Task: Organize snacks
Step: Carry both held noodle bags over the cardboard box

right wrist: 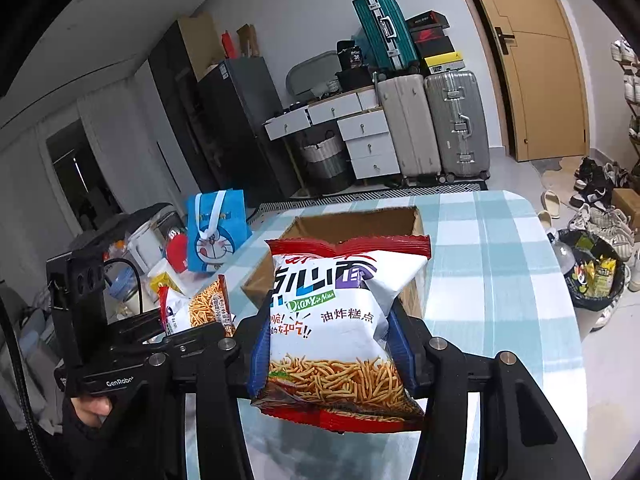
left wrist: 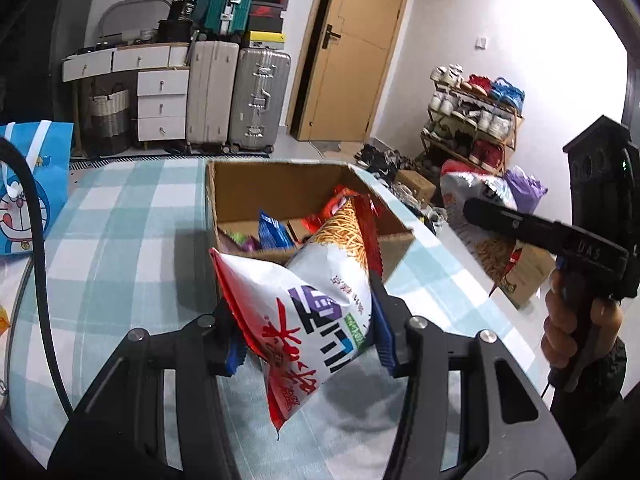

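My left gripper (left wrist: 306, 334) is shut on a white and red noodle snack bag (left wrist: 304, 312), held above the checked tablecloth just in front of the open cardboard box (left wrist: 280, 188). The box holds several snack packets (left wrist: 276, 232). My right gripper (right wrist: 328, 344) is shut on a second bag of the same kind (right wrist: 340, 320), held upright in front of the same box (right wrist: 360, 220). The right gripper and its bag (left wrist: 480, 208) show at the right of the left wrist view. The left gripper's bag (right wrist: 200, 308) shows at the left of the right wrist view.
The table carries a blue-and-white checked cloth (left wrist: 120, 240). A blue Doraemon bag (left wrist: 32, 188) stands at its left end, with containers near it (right wrist: 152, 248). Suitcases (left wrist: 236, 100), drawers, a door and a shoe rack (left wrist: 472, 120) stand behind. A bin (right wrist: 592, 276) sits right of the table.
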A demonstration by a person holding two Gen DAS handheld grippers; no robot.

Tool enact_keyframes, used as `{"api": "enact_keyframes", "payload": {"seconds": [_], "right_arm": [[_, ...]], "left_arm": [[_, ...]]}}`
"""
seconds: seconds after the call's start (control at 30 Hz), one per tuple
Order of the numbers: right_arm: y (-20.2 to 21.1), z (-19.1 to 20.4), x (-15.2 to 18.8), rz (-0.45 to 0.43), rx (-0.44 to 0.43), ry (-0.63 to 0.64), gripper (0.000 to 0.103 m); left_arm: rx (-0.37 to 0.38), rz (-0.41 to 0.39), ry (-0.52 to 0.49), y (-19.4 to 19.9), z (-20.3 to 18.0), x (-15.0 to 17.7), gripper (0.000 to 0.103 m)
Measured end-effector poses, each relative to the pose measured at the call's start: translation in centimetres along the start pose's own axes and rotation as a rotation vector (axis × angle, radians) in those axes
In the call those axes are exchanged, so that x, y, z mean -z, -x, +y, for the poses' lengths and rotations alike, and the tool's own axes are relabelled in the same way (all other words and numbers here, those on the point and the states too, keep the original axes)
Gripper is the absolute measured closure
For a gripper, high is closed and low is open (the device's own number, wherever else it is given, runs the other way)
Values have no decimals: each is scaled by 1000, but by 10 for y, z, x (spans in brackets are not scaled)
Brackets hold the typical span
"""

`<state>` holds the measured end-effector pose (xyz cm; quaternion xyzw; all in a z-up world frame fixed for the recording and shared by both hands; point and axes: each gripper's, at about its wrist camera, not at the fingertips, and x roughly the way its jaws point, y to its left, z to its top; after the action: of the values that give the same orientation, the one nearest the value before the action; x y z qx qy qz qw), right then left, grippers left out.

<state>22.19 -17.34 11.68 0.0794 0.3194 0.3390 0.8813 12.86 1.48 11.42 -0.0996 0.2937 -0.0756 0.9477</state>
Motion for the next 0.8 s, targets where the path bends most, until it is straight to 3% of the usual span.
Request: {"api": "enact_keyframes", "payload": {"seconds": [0.43, 0.8], "right_arm": [[-52, -6, -36, 33, -18, -52, 52], [-98, -16, -49, 65, 11, -82, 52]], "left_arm": [[-60, -40, 77, -34, 31, -54, 56], [-116, -29, 76, -89, 51, -69, 56]]}}
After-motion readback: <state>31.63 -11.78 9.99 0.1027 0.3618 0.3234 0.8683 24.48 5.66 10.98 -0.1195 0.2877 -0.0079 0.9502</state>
